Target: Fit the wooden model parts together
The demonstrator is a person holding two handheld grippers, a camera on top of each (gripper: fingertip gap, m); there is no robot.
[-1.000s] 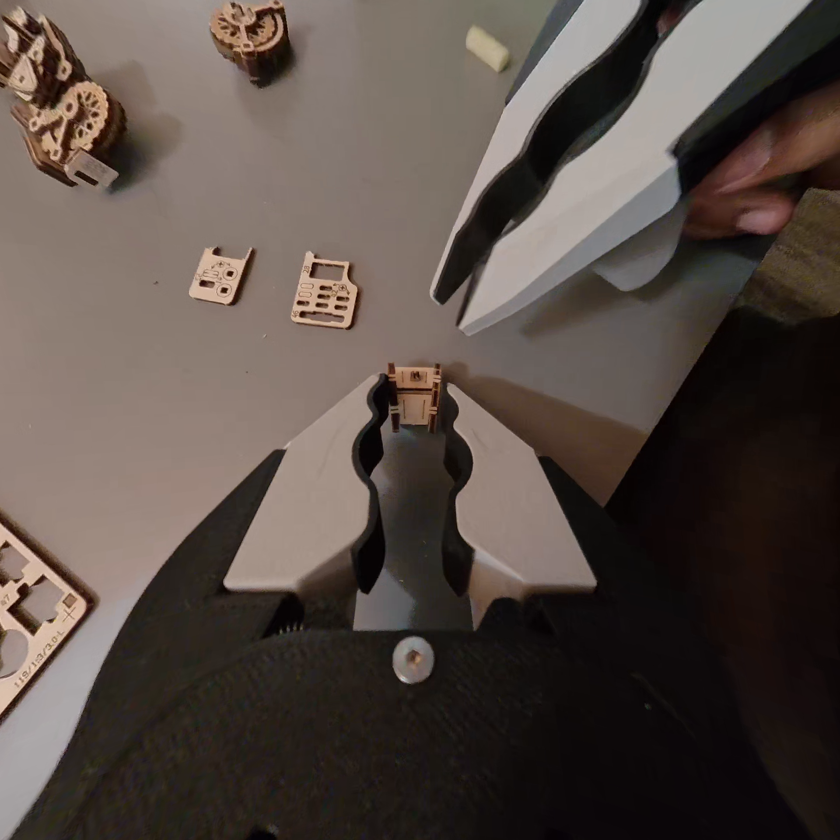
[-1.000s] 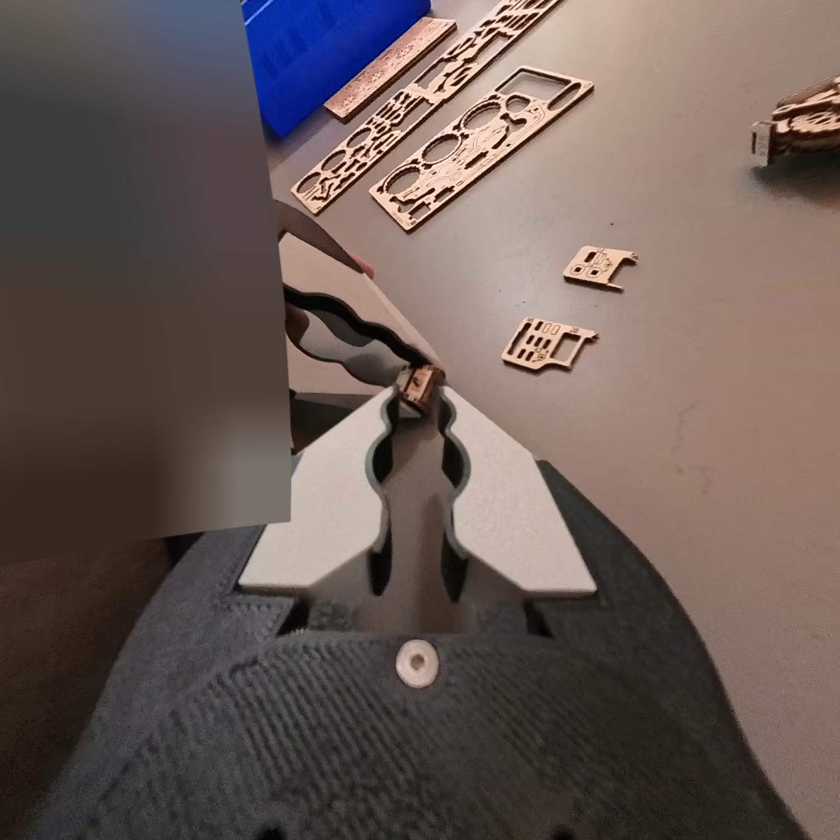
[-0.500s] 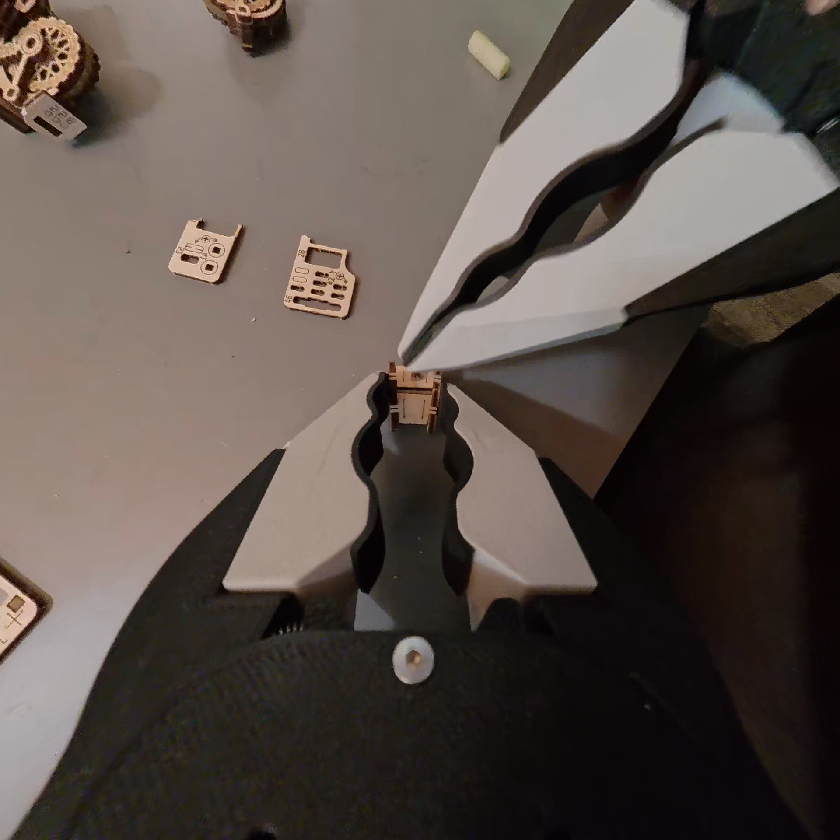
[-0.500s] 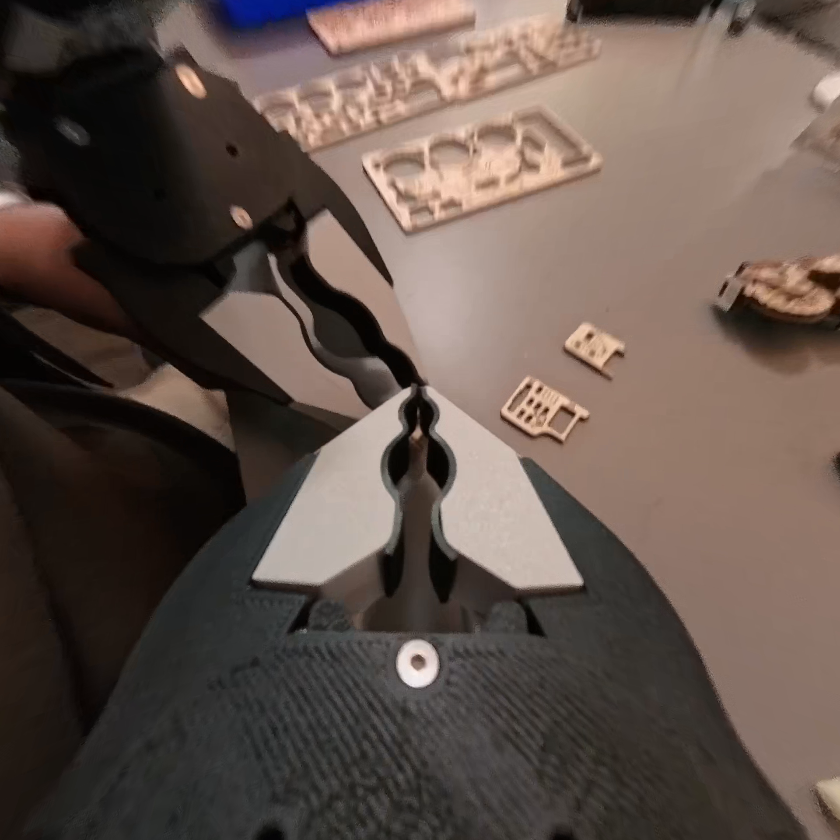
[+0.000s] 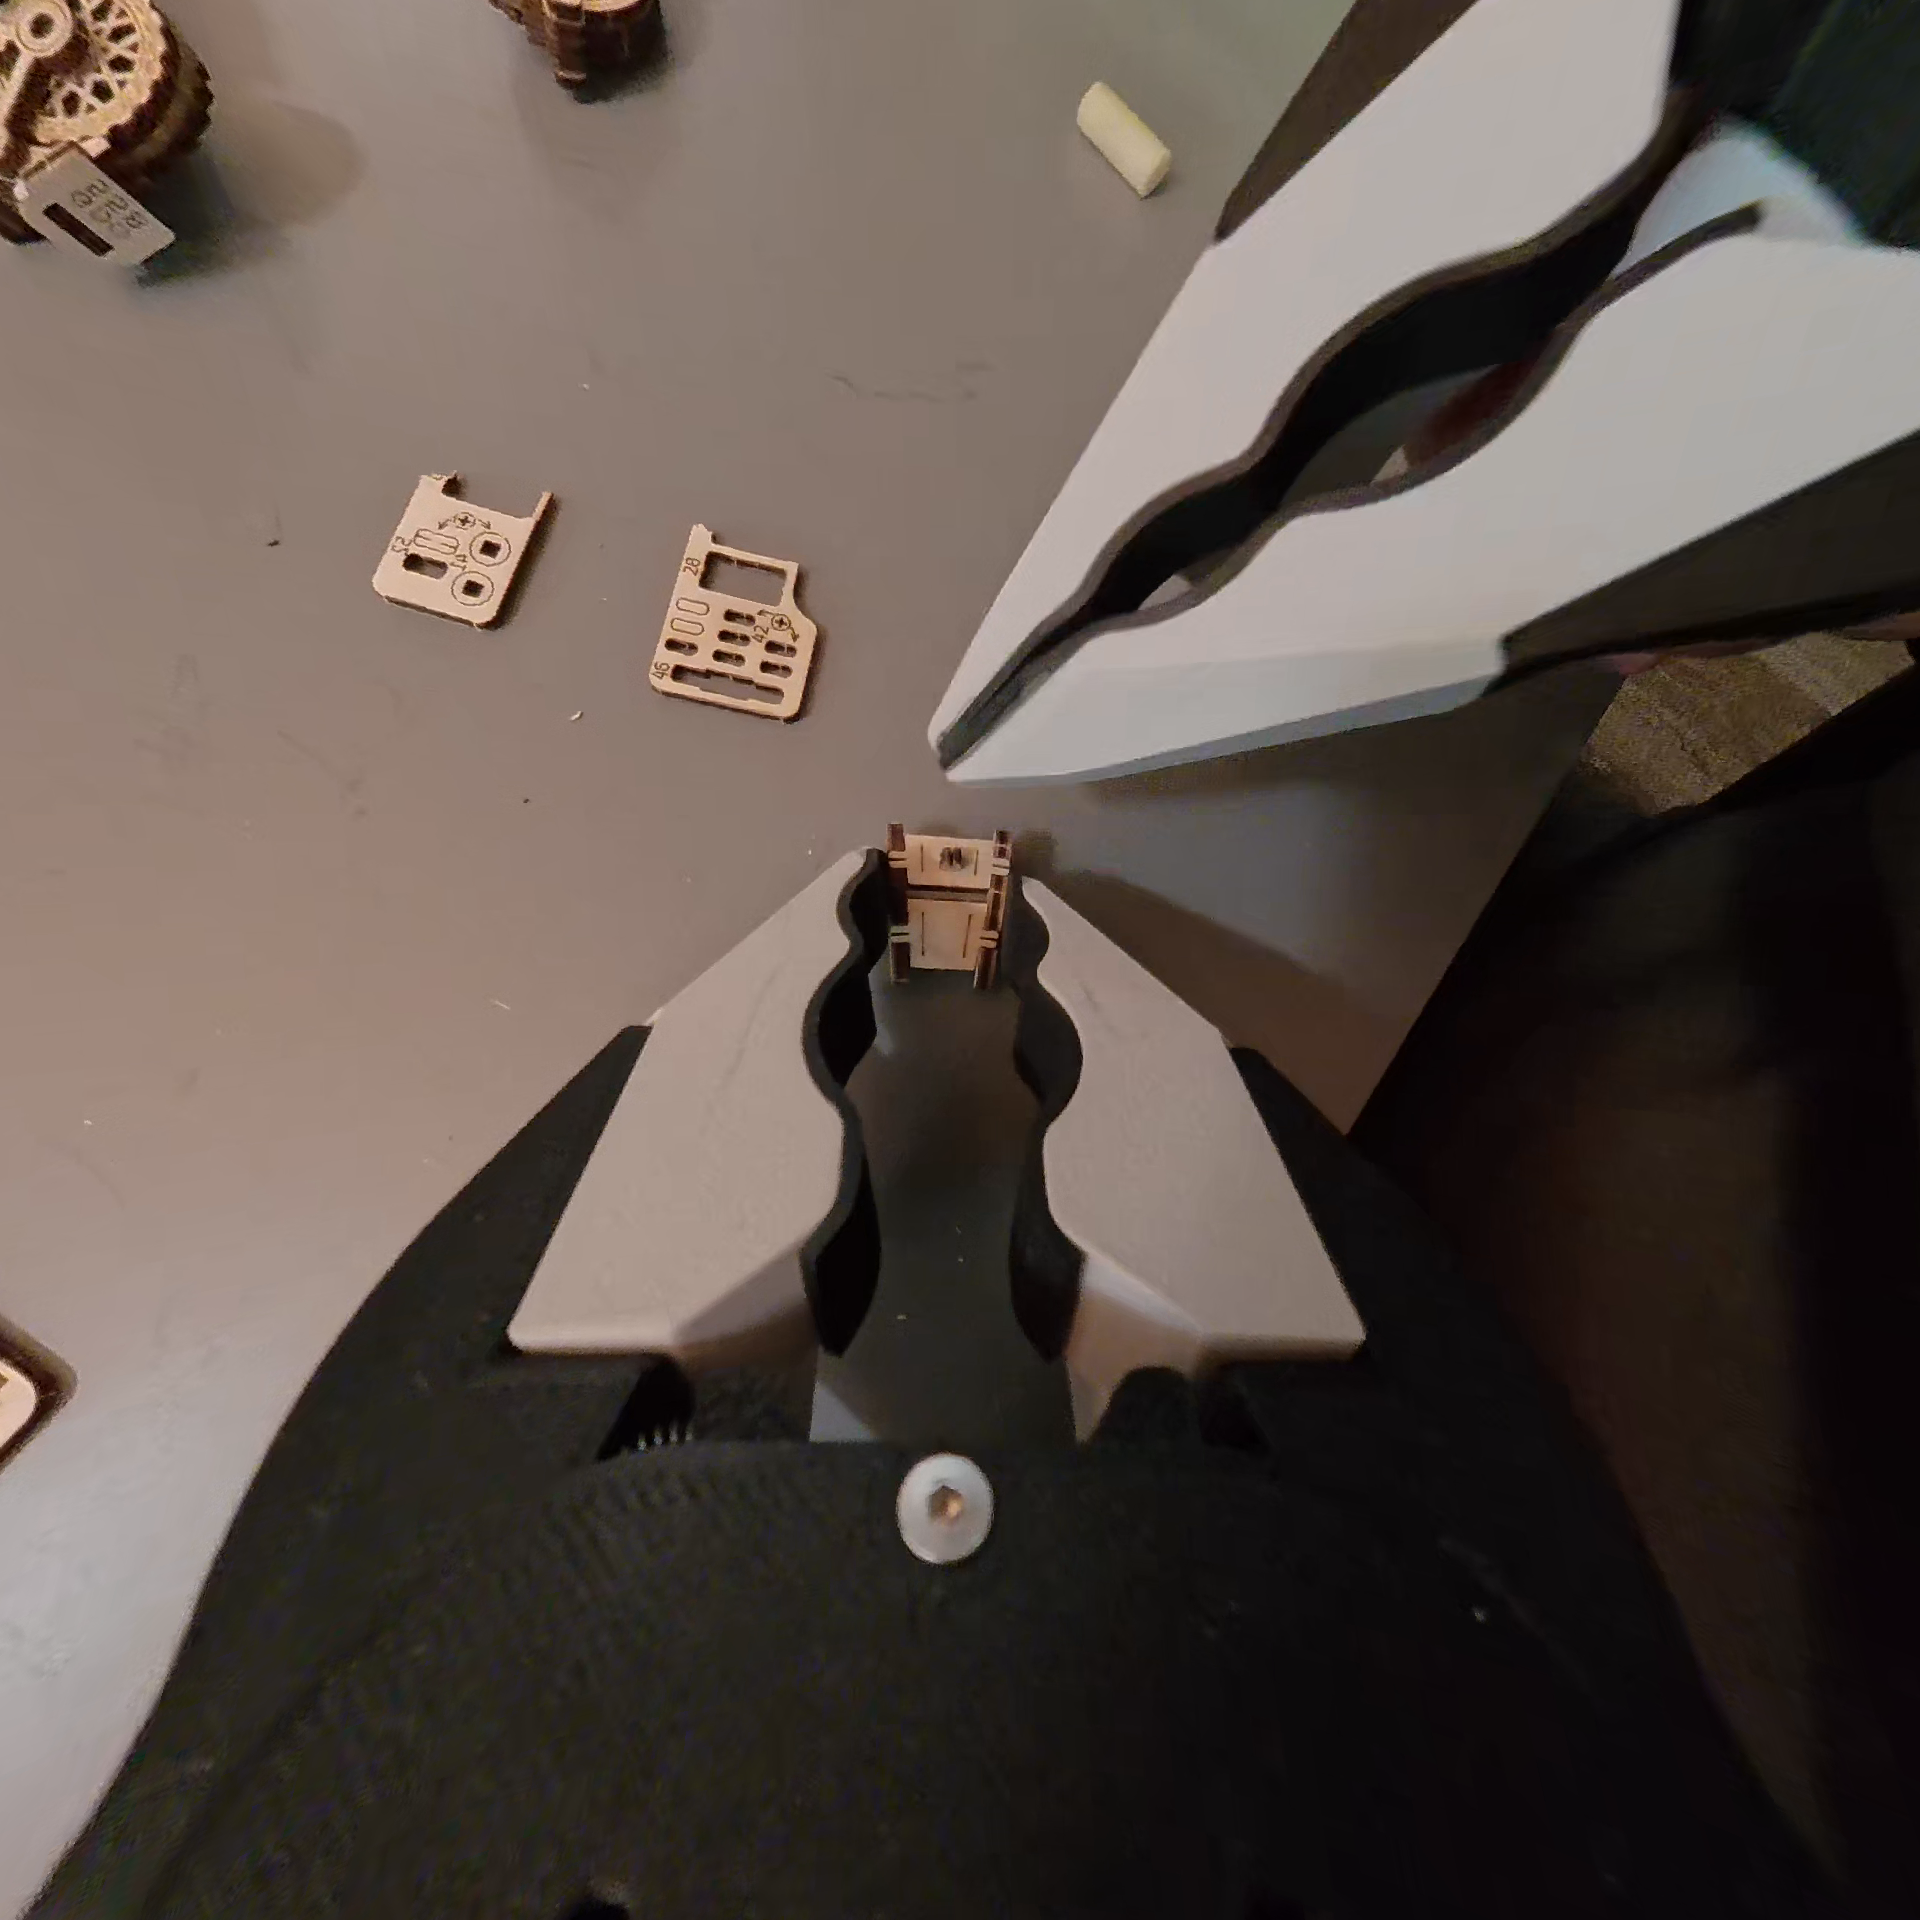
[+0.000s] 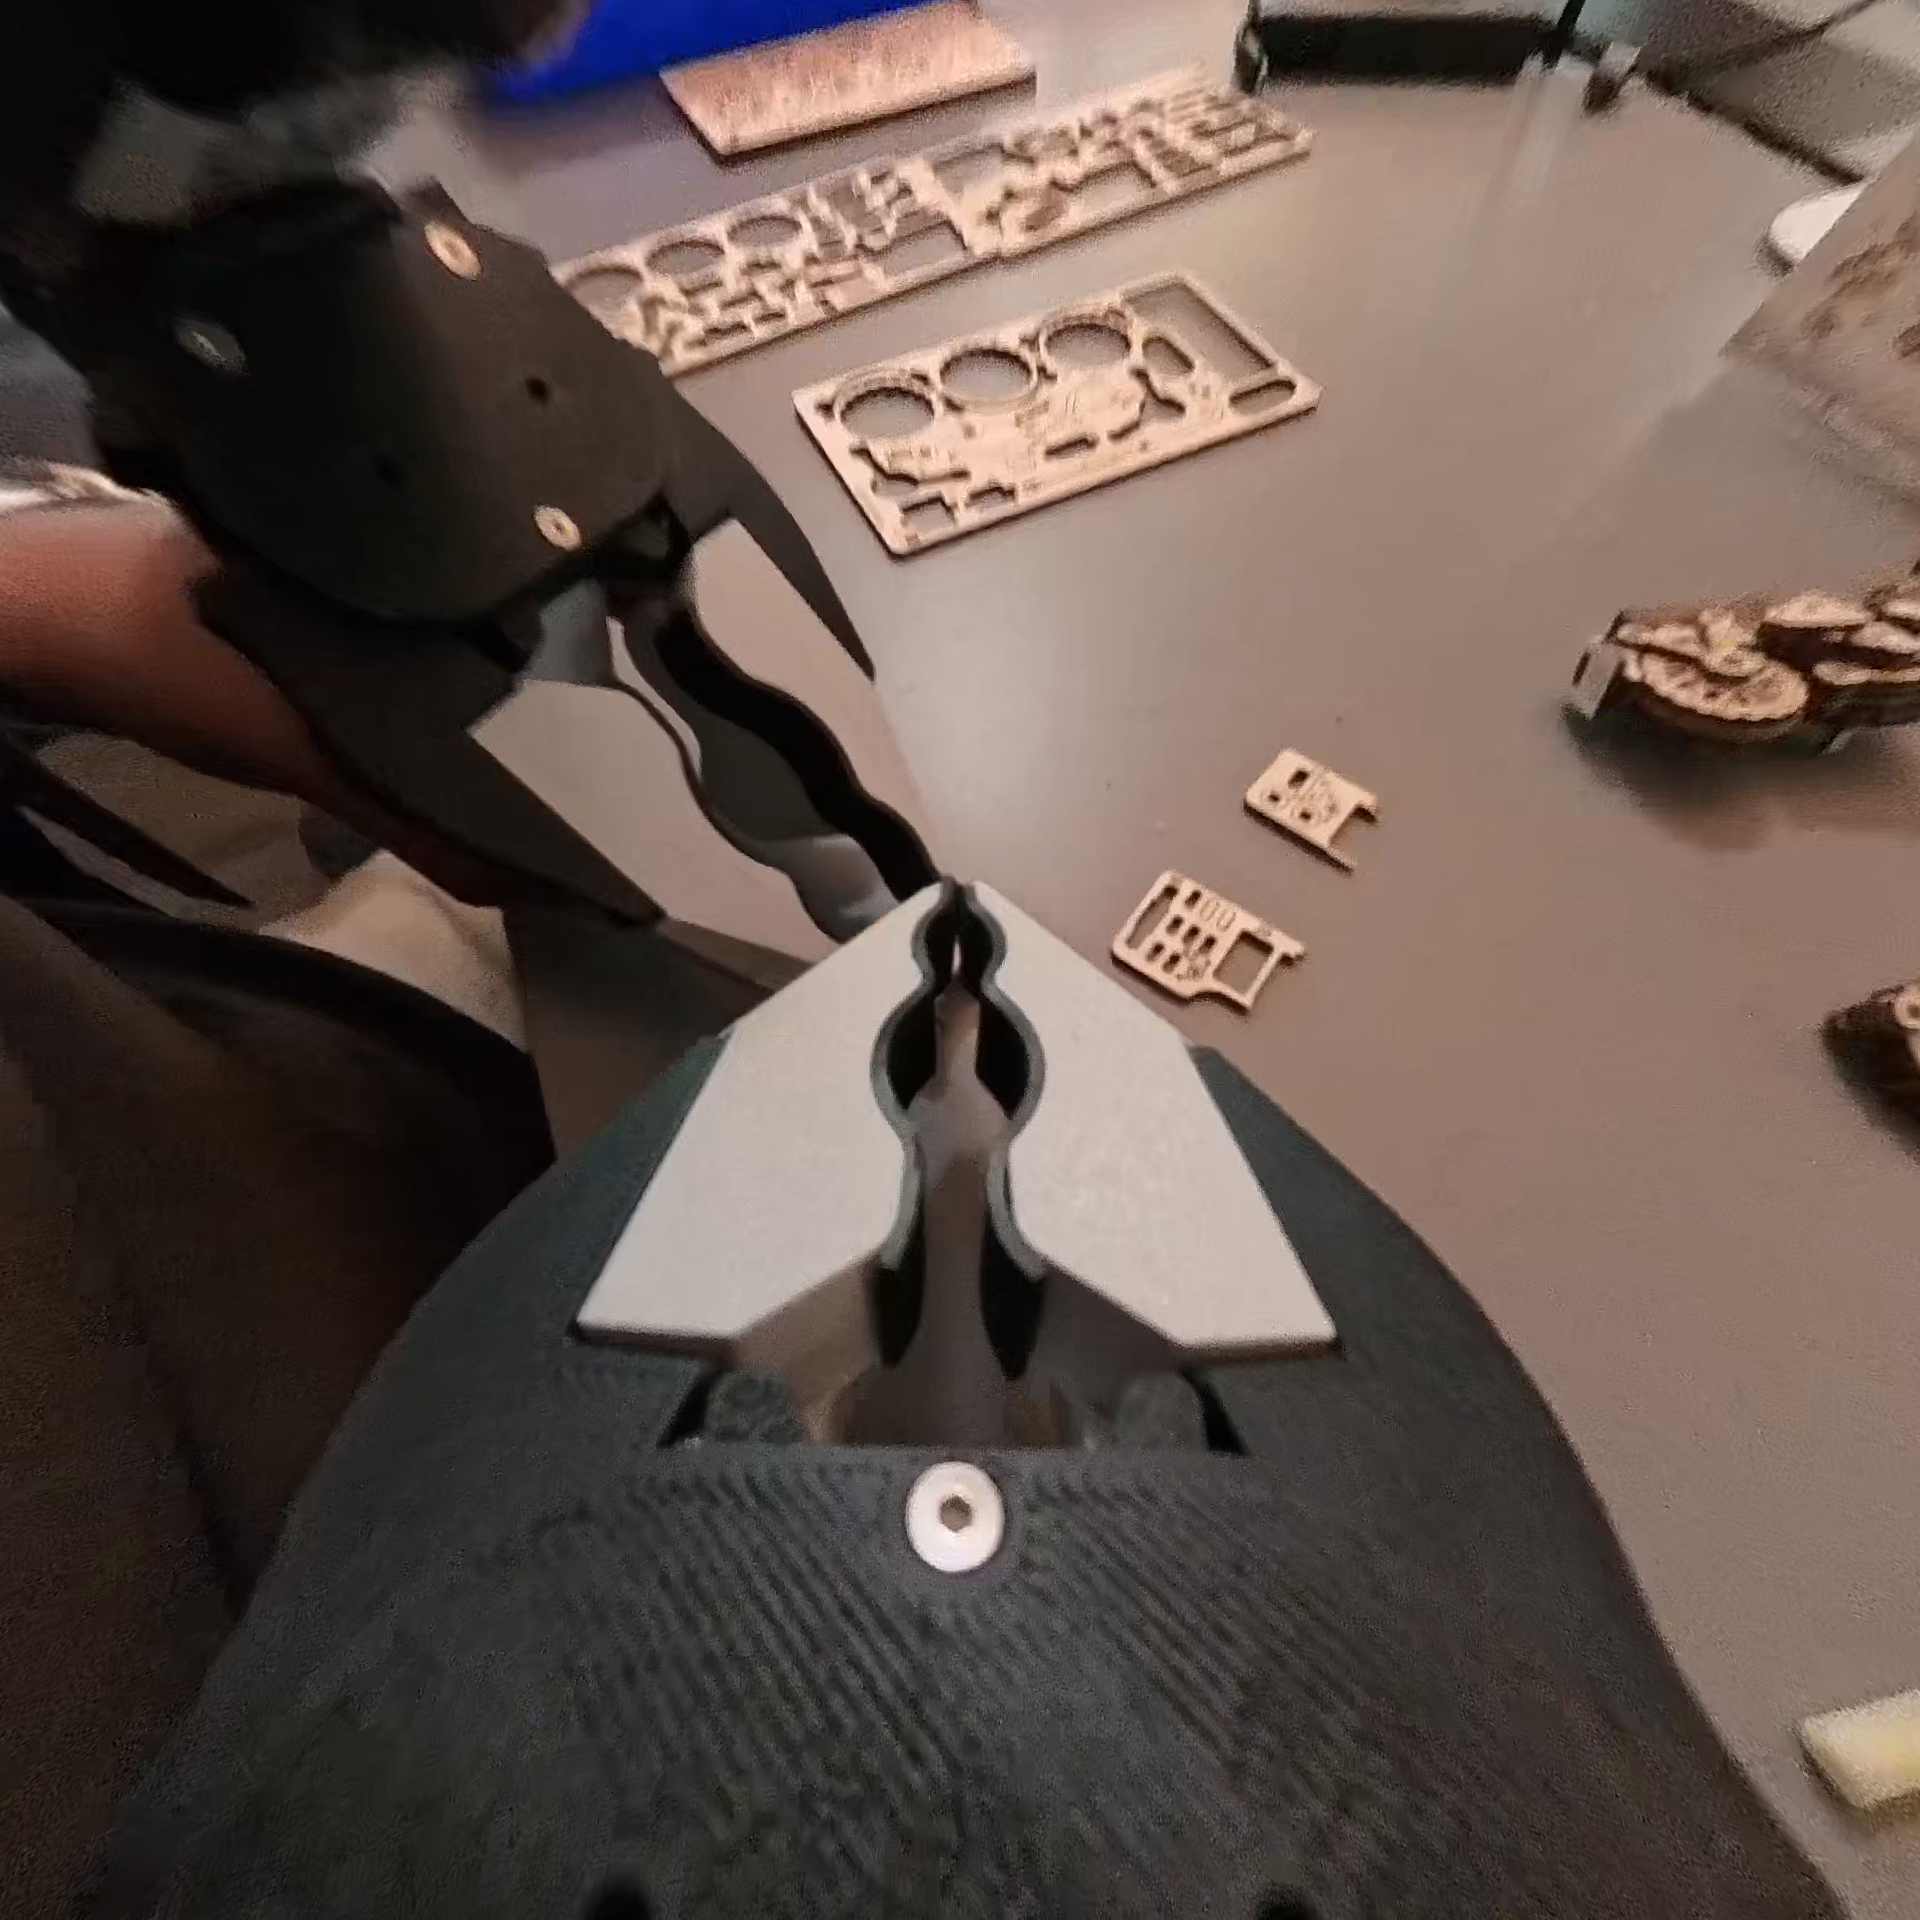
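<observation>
My left gripper (image 5: 948,875) is shut on a small pale wooden box-like assembly (image 5: 948,914), held at its tips just above the grey table (image 5: 312,935). My right gripper (image 6: 954,902) is shut with nothing seen between its jaws. In the left wrist view the right gripper's tips (image 5: 951,750) hover just beyond and above the assembly, a small gap apart. In the right wrist view the left gripper (image 6: 883,862) shows behind my tips, and the assembly is hidden. Two flat wooden parts (image 5: 462,554) (image 5: 740,639) lie on the table to the left.
Built gear models (image 5: 83,104) (image 5: 582,31) and a pale stub (image 5: 1122,140) lie at the far side. Punched wooden sheets (image 6: 1060,405) (image 6: 935,218), a blue bin (image 6: 665,42) and a gear model (image 6: 1766,665) show in the right wrist view. The table edge (image 5: 1455,935) runs on the right. Left tips to right tips: about 4 cm.
The right gripper went from open to shut and swung in to the assembly's top, then drew back slightly. The left gripper has kept its hold on the assembly.
</observation>
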